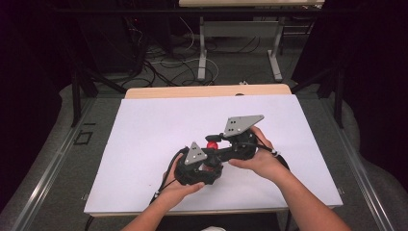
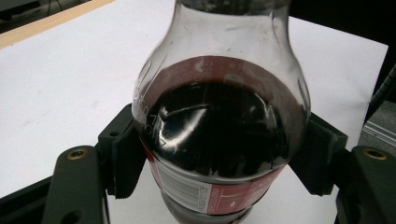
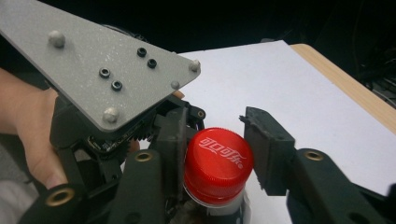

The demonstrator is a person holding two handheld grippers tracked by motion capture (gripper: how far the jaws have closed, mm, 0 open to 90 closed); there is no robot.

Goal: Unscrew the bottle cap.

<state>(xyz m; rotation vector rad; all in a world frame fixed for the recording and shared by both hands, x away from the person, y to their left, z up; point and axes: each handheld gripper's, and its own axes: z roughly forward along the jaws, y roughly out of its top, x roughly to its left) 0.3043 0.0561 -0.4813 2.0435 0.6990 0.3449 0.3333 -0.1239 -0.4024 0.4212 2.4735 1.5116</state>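
Note:
A clear bottle of dark cola (image 2: 219, 135) with a red label stands on the white table (image 1: 144, 144). My left gripper (image 2: 222, 154) is shut on its body, and both ribbed pads (image 2: 123, 158) press its sides. In the right gripper view the red cap (image 3: 218, 163) sits between the jaws of my right gripper (image 3: 215, 135): the left jaw rests against it and the right pad (image 3: 266, 144) stands just off it. From the high view, the cap (image 1: 211, 144) shows between the left gripper (image 1: 204, 166) and the right gripper (image 1: 219, 140), each held in a hand.
The white sheet covers the tabletop, with a wooden edge (image 1: 207, 90) at the far side. Beyond it are table legs (image 1: 202, 48) and cables (image 1: 163, 67) on the floor. Dark rails run along both sides.

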